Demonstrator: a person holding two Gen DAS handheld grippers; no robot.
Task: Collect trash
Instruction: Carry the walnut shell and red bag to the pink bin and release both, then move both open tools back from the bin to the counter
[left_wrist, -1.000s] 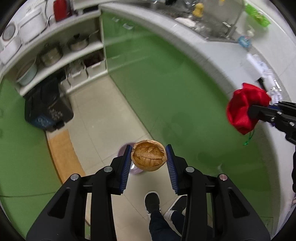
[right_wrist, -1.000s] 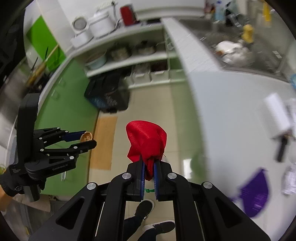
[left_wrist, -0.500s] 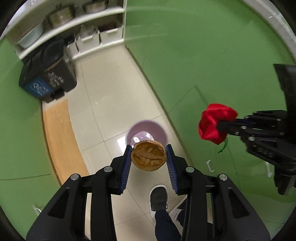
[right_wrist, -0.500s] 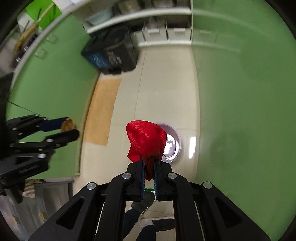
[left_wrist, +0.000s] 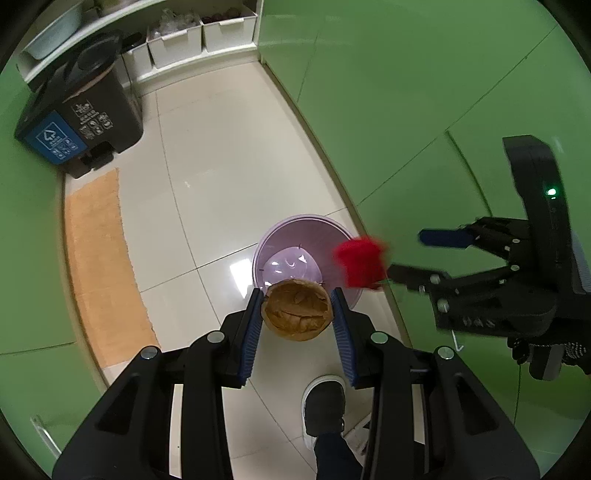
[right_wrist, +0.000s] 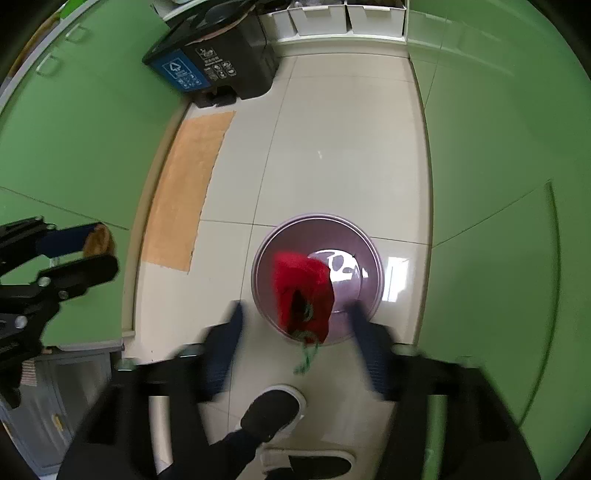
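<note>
My left gripper (left_wrist: 297, 314) is shut on a brown dried husk (left_wrist: 296, 309) and holds it above the near rim of a round purple bin (left_wrist: 295, 236) on the floor. My right gripper (right_wrist: 295, 325) is open and blurred. A red mesh bag (right_wrist: 303, 295) with a green drawstring is in the air between its fingers, falling over the purple bin (right_wrist: 365, 243). In the left wrist view the red bag (left_wrist: 360, 262) shows blurred beside the right gripper (left_wrist: 417, 254). The left gripper also shows in the right wrist view (right_wrist: 92, 251).
A black sorting bin with a blue label (left_wrist: 79, 110) stands at the back left by white shelves. An orange mat (left_wrist: 99, 266) lies along the left cabinets. Green cabinet fronts (left_wrist: 406, 92) line both sides. The person's dark shoes (right_wrist: 271, 413) are below the grippers.
Both grippers have come in over the purple bin. My right gripper has opened and let go of the red bag, which now drops towards the bin. The left still holds the husk.
</note>
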